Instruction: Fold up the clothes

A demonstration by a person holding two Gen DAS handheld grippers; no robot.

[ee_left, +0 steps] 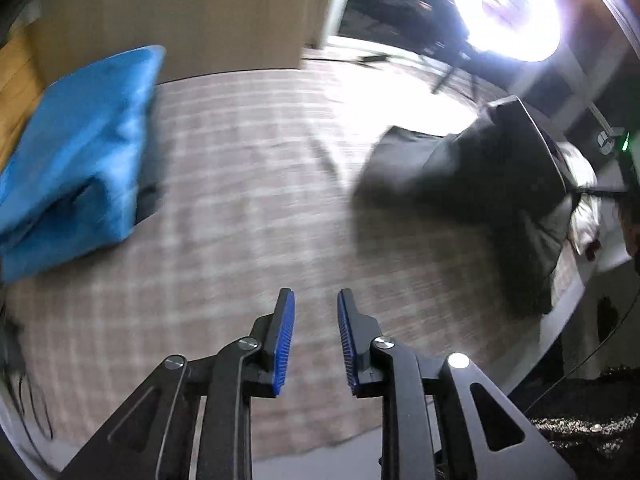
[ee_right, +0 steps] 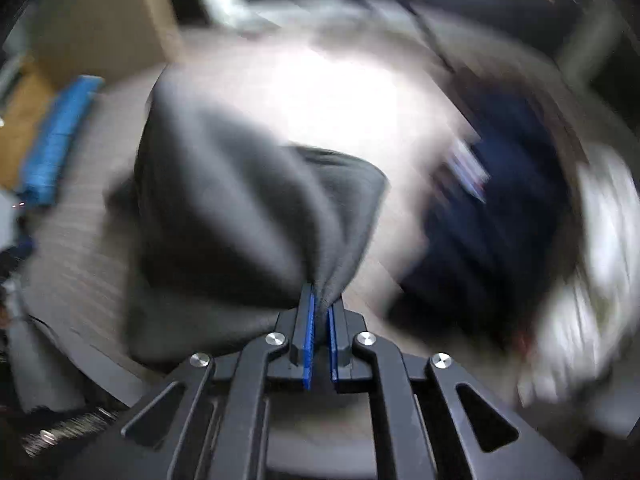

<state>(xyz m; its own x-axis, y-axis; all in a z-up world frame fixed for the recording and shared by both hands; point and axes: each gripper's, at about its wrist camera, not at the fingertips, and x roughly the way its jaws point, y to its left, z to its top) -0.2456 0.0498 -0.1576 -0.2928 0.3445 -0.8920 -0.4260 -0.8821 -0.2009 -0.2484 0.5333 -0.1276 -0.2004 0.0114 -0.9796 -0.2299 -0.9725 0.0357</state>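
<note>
While the right gripper (ee_right: 320, 308) pinches a bunched edge of the dark garment (ee_right: 240, 216), lifting it off the checked counter (ee_left: 248, 184) for folding, the left gripper's (ee_left: 316, 300) fingers hang partly open, empty.

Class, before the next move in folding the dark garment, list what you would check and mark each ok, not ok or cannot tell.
1. Right gripper shut on dark garment: ok.
2. Left gripper open and holding nothing: ok.
3. Checked cloth bare below left gripper: ok.
4. Blue pile apart from garment: ok.
5. Garment spread flat: not ok, bunched.
6. Which edge is pinched: cannot tell, blurred.
</note>
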